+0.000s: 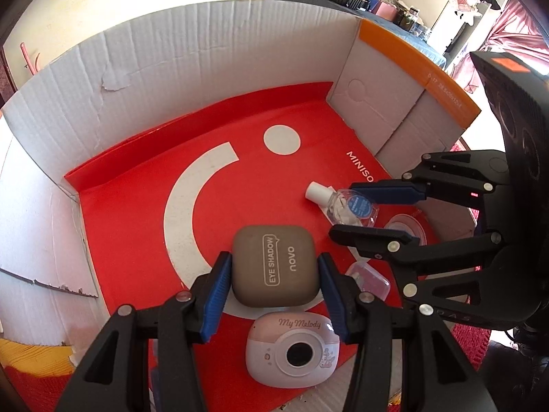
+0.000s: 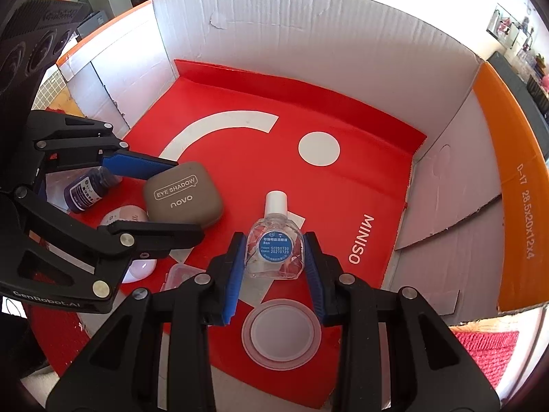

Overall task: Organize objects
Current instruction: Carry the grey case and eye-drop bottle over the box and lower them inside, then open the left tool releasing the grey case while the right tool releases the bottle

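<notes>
The taupe eye-shadow case (image 1: 277,265) lies between the open left gripper (image 1: 274,290) fingers on the red liner (image 1: 137,240). The clear white-capped bottle (image 2: 274,240) lies between the open right gripper (image 2: 274,276) fingers. Only the right view shows a dark blue bottle (image 2: 87,190).

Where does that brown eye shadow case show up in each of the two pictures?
Left wrist view: eye shadow case sits lower centre, between the left gripper's jaws.
Right wrist view: the case lies left of centre.
Shared landmark: white dot on the red liner.
</notes>
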Demonstrator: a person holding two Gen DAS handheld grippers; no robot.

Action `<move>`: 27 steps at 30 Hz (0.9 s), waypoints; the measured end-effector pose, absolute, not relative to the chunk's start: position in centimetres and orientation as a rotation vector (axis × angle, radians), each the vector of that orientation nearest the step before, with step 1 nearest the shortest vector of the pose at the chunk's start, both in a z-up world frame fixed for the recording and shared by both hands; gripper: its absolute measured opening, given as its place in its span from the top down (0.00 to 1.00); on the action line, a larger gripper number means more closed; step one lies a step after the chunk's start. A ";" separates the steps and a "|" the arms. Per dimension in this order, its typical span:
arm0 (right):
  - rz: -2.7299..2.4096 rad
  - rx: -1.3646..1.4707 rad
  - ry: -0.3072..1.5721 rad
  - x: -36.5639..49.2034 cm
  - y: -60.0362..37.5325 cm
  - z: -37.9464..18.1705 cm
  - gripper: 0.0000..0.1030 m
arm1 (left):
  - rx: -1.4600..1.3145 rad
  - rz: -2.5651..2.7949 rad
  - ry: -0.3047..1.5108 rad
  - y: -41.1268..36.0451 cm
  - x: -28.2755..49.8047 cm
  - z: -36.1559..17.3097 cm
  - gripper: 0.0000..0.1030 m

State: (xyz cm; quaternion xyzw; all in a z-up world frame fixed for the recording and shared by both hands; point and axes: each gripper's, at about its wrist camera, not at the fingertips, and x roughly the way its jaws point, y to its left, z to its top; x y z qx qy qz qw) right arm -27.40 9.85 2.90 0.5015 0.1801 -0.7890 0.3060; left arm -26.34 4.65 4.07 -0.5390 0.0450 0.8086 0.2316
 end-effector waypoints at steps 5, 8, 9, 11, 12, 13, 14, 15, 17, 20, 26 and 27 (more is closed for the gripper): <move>-2.087 1.327 0.481 -27.2 9.9 2.9 0.69 | -1.487 2.219 0.135 4.8 -26.4 4.0 0.49; -2.087 1.326 0.483 -27.1 9.9 2.9 0.69 | -1.488 2.218 0.131 5.1 -26.6 3.9 0.49; -2.087 1.326 0.483 -27.0 10.0 2.9 0.69 | -1.489 2.218 0.132 5.1 -26.6 3.9 0.49; -2.088 1.326 0.481 -26.9 10.0 2.8 0.69 | -1.487 2.219 0.133 5.1 -26.6 3.9 0.49; -2.088 1.326 0.481 -26.9 10.0 2.8 0.69 | -1.489 2.219 0.134 5.1 -26.6 3.9 0.49; -2.087 1.326 0.482 -26.9 9.9 2.8 0.69 | -1.488 2.219 0.136 5.1 -26.6 3.9 0.49; -2.087 1.324 0.483 -27.0 9.9 2.8 0.69 | -1.487 2.219 0.137 5.0 -26.7 3.9 0.49; -2.086 1.325 0.484 -26.9 10.0 2.7 0.69 | -1.486 2.219 0.136 5.0 -26.7 3.9 0.49; -2.083 1.328 0.482 -26.8 10.0 2.7 0.69 | -1.487 2.219 0.132 4.9 -26.7 4.0 0.49; -2.082 1.330 0.482 -27.0 10.0 2.8 0.68 | -1.486 2.218 0.127 4.8 -26.8 3.9 0.49; -2.083 1.328 0.490 -26.1 10.2 3.3 0.68 | -1.486 2.217 0.118 4.5 -26.8 4.1 0.49; -2.083 1.329 0.489 -26.0 10.2 3.3 0.68 | -1.486 2.217 0.118 4.5 -26.8 4.1 0.49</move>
